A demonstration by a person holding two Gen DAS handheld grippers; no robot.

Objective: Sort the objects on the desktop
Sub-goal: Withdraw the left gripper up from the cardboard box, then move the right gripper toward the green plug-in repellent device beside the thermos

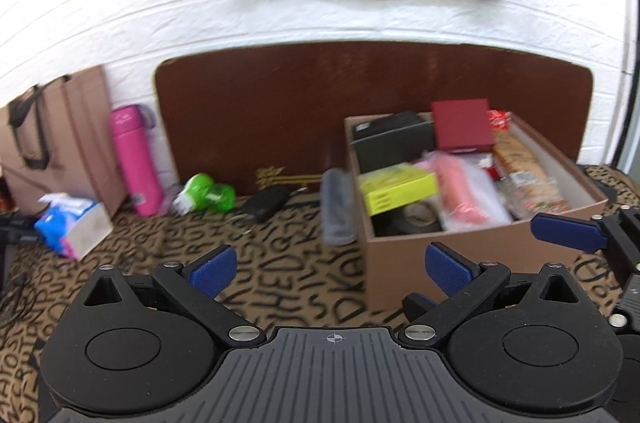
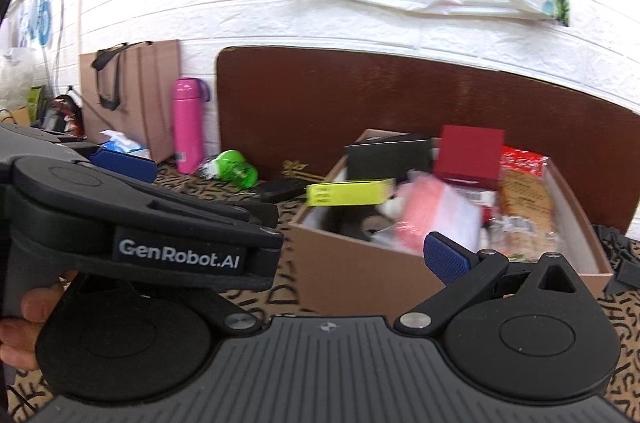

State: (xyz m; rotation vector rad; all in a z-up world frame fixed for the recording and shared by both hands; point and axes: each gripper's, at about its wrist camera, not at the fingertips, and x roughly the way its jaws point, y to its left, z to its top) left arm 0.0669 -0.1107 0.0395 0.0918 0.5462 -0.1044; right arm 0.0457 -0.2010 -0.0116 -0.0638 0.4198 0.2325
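Presently both claws stand spread and empty: left gripper point(image 1: 332, 265) over the lettered cloth, right gripper point(image 2: 420, 255), one finger hidden, near the cardboard box point(image 1: 460, 263) already crowded with sorted goods. Still loose on the cloth behind: green bottle point(image 1: 206, 197), lying, likely light, slick, best pinched across its body; black case point(image 1: 266, 203), probably rigid; pink flask point(image 1: 136, 159), upright.

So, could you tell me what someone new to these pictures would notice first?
Probably the brown cardboard box at right, crammed with things, a yellow box and a red box standing out. Next, the bright pink bottle upright by the wall at left, with a green object lying beside it. Both grippers' jaws are open and empty, on the near side of the box.
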